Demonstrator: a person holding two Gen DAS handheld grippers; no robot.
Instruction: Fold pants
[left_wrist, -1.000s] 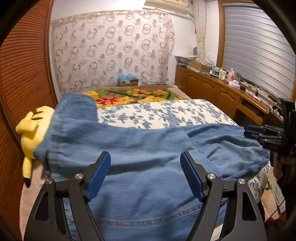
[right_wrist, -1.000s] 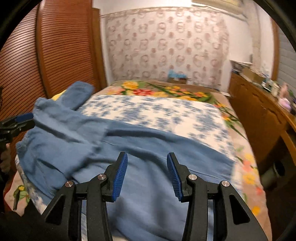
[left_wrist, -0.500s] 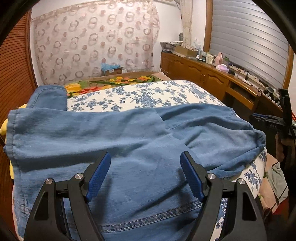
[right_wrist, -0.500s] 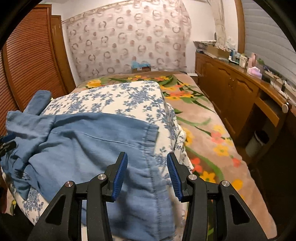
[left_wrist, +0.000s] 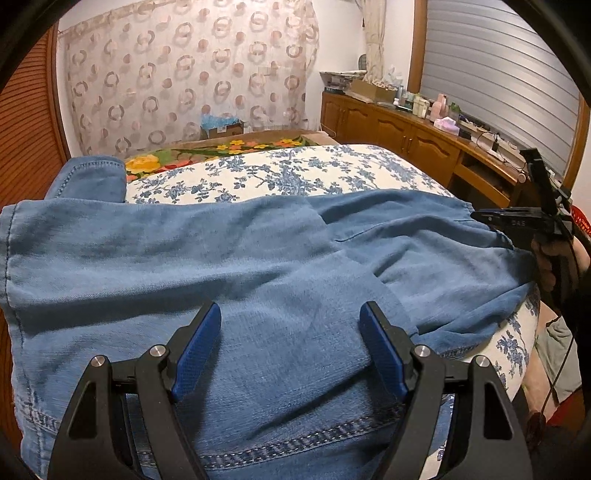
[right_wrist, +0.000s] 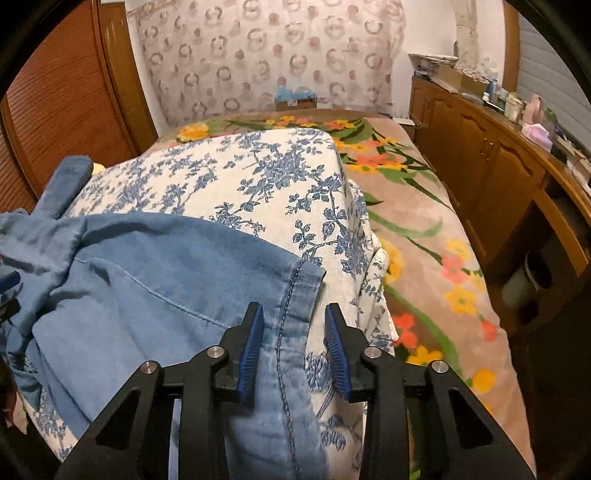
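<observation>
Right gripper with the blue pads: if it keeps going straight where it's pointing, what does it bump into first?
Most likely the pants. The right gripper points down at their stitched hem edge, which already lies between its jaws; they have just been closing but don't pinch it yet. The flowered quilt lies right underneath.

- The pants (left_wrist: 229, 258) are blue denim cloth, matt and soft, with stitched seams.
- The quilt (right_wrist: 258, 177) is printed cotton cloth — smooth, matt.
- The blanket (right_wrist: 417, 236) looks like fleecy, fuzzy cloth.
- The cabinet (right_wrist: 491, 173) is varnished wood, a little glossy.
- Each hand-held gripper, left (left_wrist: 290, 345) and right (right_wrist: 294, 347), is matt black plastic with ribbed blue pads and metal screws.
</observation>
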